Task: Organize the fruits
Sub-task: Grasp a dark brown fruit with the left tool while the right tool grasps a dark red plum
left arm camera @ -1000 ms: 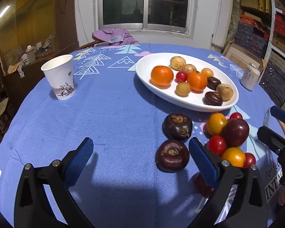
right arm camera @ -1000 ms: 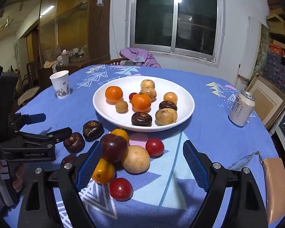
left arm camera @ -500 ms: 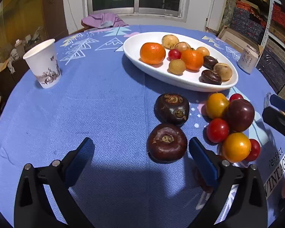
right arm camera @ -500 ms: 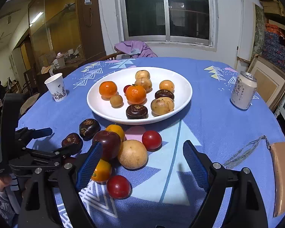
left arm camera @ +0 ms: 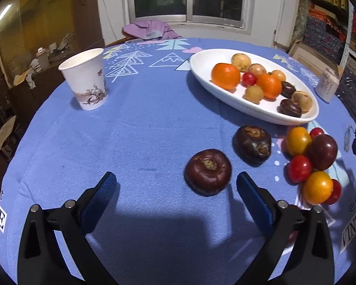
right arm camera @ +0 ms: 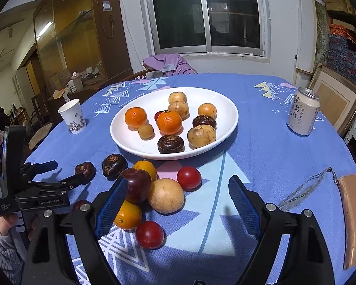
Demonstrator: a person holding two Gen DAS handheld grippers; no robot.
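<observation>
Left hand-held gripper [left arm camera: 176, 190] wide open, holding nothing; dark water chestnut [left arm camera: 207, 171] lies between its fingers, nearer the right one, lower centre of frame. Right hand-held gripper [right arm camera: 178, 198] also wide open and empty, pale round fruit [right arm camera: 166, 196] between its fingers. White plate [right arm camera: 225, 128] of fruit mid-frame on the worktop [left arm camera: 130, 130]

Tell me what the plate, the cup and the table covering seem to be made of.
Plate: probably glazed ceramic, glossy white with soft highlights, though melamine could look alike. Cup: paper, matte, thin rolled rim, printed blossom motif. Table covering: woven fabric, matte blue with visible ribbed texture and creases.
</observation>
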